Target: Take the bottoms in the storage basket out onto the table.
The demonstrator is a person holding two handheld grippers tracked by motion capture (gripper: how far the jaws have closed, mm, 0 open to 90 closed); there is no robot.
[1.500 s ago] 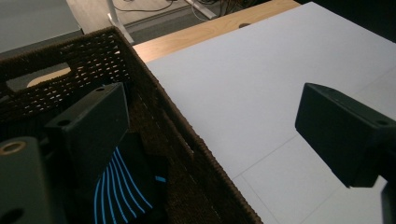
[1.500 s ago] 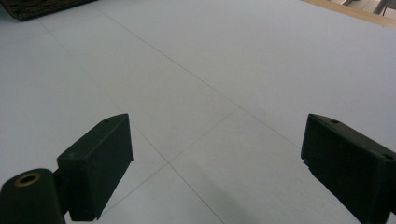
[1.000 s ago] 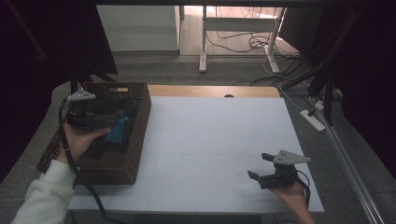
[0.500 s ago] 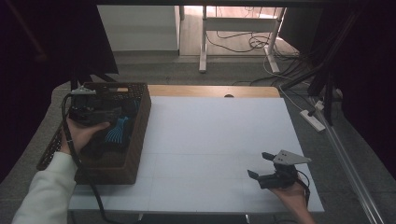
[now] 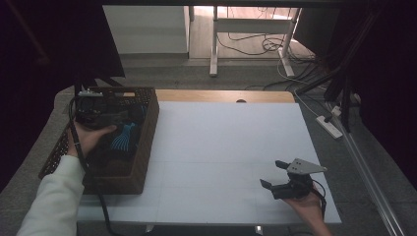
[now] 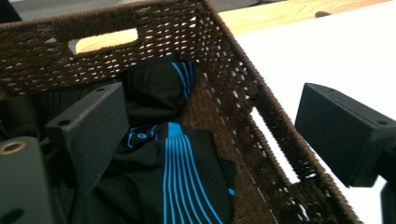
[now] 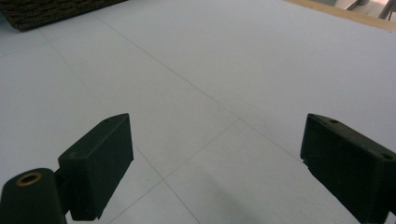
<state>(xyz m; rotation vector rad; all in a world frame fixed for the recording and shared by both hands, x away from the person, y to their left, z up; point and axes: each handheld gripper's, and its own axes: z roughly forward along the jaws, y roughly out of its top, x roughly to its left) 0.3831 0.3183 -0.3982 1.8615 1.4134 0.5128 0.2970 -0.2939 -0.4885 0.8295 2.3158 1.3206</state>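
Hovering over the far end of the dark brown woven wicker basket (image 5: pixel 142 147), the left gripper (image 6: pixel 212 135), jaws spread wide and gripping nothing. Straddling the basket's right wall in the left gripper view, with one black jaw hanging inside above the cloth and the other hanging outside over the white table top (image 6: pixel 336 51). Lying just beneath the inner jaw, a crumpled black garment with bright blue stripes (image 6: pixel 182 182), bunched on the basket floor and reaching up against the far wall, close to the jaw though contact being hard to tell. Showing in the far wall, an oval handle slot (image 6: pixel 105 41) with pale wood behind it. Wrapping around the gripper body in the high view, the person's left hand (image 5: pixel 88 137), a white sleeve (image 5: pixel 49 201) trailing back to the bottom edge.

Resting low over the near right part of the table, the right gripper (image 5: pixel 278 174), well apart from the basket, jaws likewise standing wide open and holding nothing. Looking out across bare white sheet crossed by faint seam lines in the right gripper view, a corner of the basket sitting at the top left
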